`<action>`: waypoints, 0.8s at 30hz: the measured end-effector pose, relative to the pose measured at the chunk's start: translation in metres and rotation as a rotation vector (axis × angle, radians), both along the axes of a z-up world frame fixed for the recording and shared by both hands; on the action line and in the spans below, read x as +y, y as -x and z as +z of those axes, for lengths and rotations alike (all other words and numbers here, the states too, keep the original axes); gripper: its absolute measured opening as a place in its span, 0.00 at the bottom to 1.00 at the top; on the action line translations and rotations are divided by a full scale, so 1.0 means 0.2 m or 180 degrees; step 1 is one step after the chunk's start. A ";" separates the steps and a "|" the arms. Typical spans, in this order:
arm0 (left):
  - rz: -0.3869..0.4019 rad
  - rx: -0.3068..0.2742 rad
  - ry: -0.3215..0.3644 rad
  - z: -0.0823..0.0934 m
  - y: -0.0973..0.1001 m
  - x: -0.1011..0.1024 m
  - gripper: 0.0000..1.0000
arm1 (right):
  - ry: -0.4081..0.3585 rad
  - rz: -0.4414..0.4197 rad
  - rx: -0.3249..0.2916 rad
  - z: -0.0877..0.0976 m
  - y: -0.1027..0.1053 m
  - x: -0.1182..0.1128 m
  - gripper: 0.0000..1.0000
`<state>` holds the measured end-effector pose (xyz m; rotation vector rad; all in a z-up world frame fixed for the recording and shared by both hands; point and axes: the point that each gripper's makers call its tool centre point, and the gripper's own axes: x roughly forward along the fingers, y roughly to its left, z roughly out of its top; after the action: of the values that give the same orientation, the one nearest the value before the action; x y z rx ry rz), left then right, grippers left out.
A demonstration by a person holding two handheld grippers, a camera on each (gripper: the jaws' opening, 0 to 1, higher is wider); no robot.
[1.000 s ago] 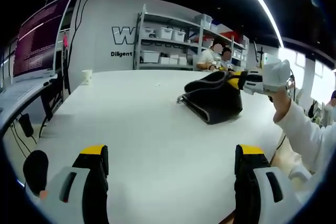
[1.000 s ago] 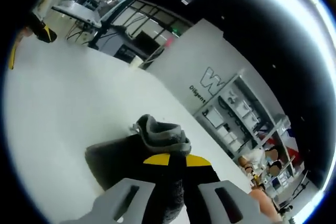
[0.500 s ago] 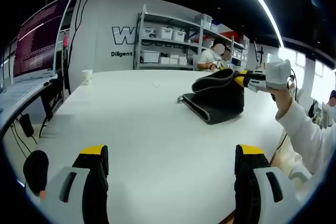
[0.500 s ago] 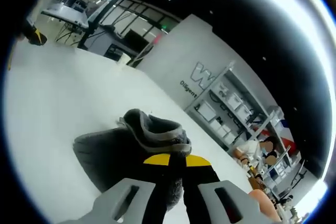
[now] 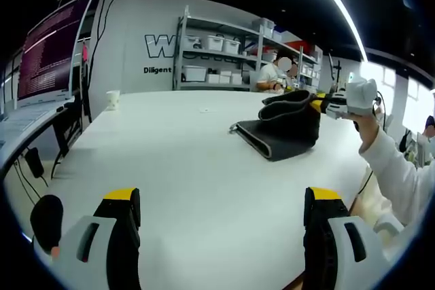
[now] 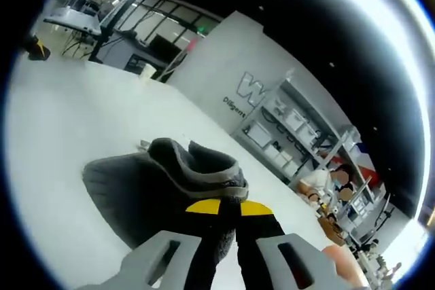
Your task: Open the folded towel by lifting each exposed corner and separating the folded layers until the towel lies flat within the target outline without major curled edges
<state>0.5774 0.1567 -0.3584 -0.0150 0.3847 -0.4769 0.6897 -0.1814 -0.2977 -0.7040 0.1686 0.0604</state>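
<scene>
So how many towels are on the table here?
1: a dark grey towel on the white table, one edge lifted by the right claw, which is shut on it. None hidden that I can see.

Right gripper pinching grey towel

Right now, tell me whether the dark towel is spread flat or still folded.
Still folded. The dark towel sits bunched in layers on the white table, one corner lifted by the right gripper, shut on it.
</scene>
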 end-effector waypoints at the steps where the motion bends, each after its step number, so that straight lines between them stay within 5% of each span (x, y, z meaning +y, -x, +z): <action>1: 0.0001 -0.0002 0.0001 0.00 0.00 0.00 0.99 | -0.0012 -0.0015 0.0000 0.00 0.00 -0.01 0.00; 24: 0.0014 0.0016 -0.0001 -0.01 0.01 0.02 0.99 | -0.0121 -0.0423 0.0095 -0.10 0.06 -0.28 0.00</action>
<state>0.5750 0.1600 -0.3599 -0.0168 0.3895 -0.4725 0.6774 -0.2369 -0.3184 -0.6527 0.2420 -0.0528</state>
